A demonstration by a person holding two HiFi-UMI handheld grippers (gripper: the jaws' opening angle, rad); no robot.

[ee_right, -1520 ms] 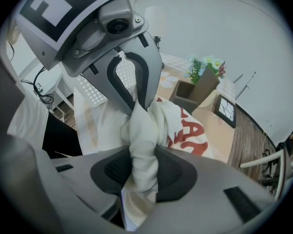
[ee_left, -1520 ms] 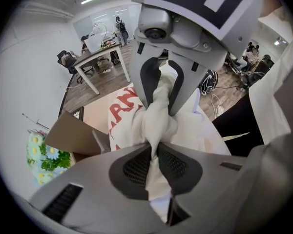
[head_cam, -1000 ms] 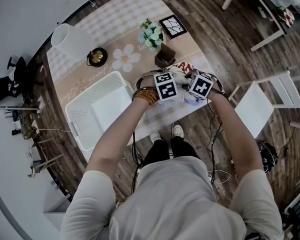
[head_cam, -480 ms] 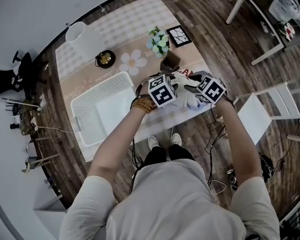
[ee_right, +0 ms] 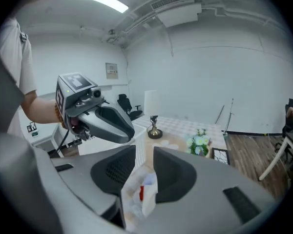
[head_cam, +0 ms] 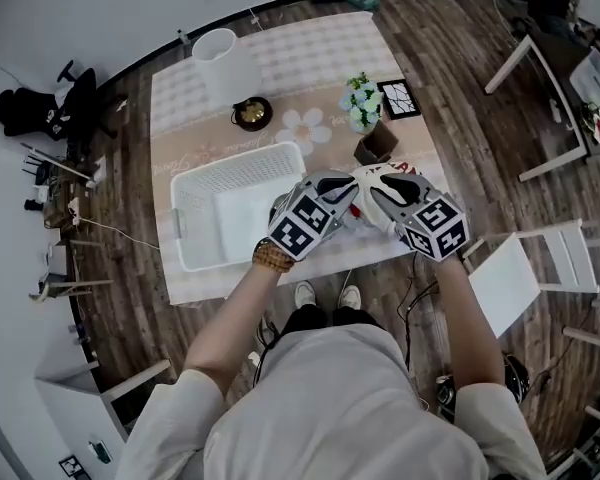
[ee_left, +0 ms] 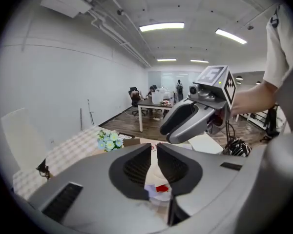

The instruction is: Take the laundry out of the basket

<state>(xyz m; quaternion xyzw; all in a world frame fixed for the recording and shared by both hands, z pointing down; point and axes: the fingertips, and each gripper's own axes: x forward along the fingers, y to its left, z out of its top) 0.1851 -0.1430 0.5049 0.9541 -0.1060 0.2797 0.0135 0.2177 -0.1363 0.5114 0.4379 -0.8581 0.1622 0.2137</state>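
Both sets of jaws just closed: cloth (head_cam: 366, 200) is pinched by left gripper (head_cam: 344, 188) and right gripper (head_cam: 384, 190), held up right of basket (head_cam: 185, 218); laying it down is called for.

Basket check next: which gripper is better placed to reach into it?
Probably left: left gripper hovers by the basket's rim, right gripper farther off. Both jaws just closed further, white garment between them.

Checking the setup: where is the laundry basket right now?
Head view: the white basket sits on the left half of the table, beside the small gold ornament, left of the flowers.
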